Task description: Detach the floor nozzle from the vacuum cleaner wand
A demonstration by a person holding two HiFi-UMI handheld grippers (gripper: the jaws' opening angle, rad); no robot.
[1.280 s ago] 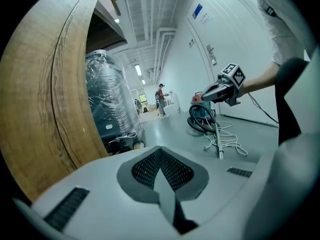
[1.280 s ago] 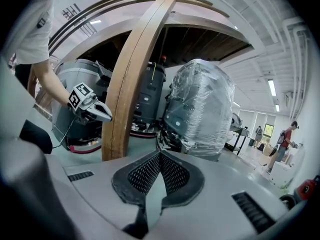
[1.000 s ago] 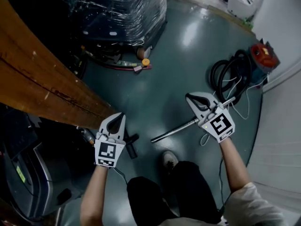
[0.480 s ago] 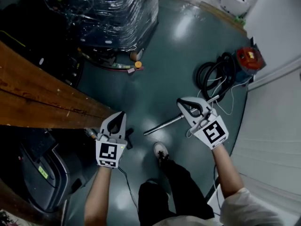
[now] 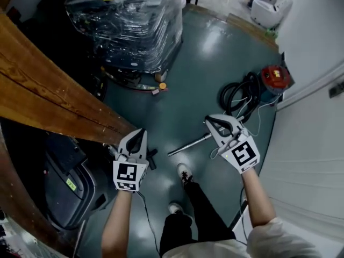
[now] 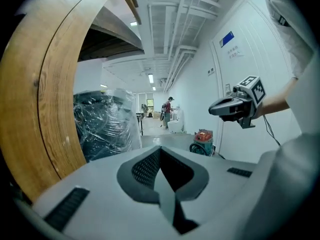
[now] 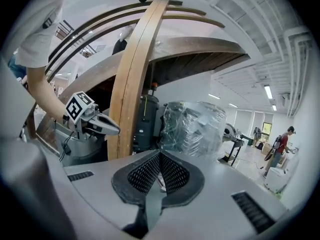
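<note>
left tool and right tool both clenched, empty. silver metal vacuum wand lies on dark green floor below, between them; black floor nozzle apart, just beside its end.

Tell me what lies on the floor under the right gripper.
A metal wand lies there, one end passing beneath the right gripper. A black hose lies coiled by the red vacuum cleaner beyond. The gripper covers where wand and hose meet.
</note>
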